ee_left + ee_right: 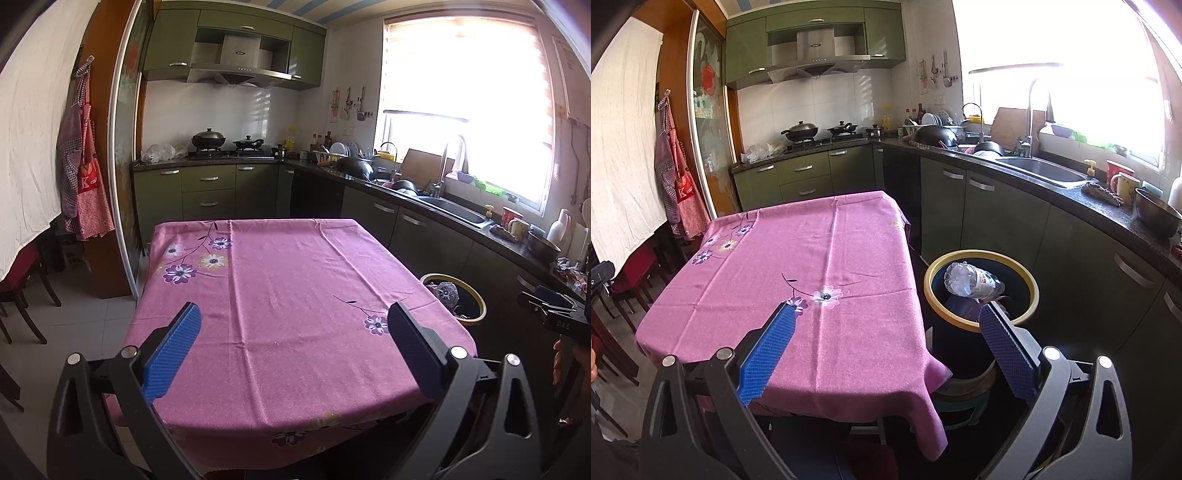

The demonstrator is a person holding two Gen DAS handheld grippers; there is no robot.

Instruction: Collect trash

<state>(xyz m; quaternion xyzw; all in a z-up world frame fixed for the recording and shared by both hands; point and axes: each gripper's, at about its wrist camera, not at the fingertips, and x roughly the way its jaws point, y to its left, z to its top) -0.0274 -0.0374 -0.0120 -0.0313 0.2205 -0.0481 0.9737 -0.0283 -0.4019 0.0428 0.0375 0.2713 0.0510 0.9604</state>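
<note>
Kitchen setting: a table under a pink floral tablecloth (pixel 295 295) occupies the centre of both wrist views, with green base cabinets (pixel 208 192) and a dark countertop (pixel 1108 214) running behind and to the right.

Nearest the cameras, the left gripper (pixel 294 321) hovers over the near edge of the cloth. Its jaws are spread wide and nothing lies between them. The right gripper (pixel 888 325) is likewise spread wide and holds nothing; its left finger is over the table's near right corner, and its right finger is in front of the rim of the trash bin.

The trash bin (pixel 1030 291) stands on the floor just beside the table's right edge, between the table and the cabinets. It is a dark cylinder with a yellow rim. A clear plastic bottle (pixel 973 283) lies tilted across its opening, base toward the table, neck toward the right. The bottle is crumpled and transparent, and carries a white label with red print. In the left wrist view the bottle (pixel 445 291) shows only as a clear ribbed shape inside the bin (pixel 480 306).

Farther back, a sink (pixel 1041 171) with a tall faucet (pixel 1032 114) is set in the countertop below a bright window (pixel 465 110). Two lidded pans sit on the stove (pixel 229 152) under a range hood (pixel 236 74). Aprons (pixel 85 177) hang at the far left.
</note>
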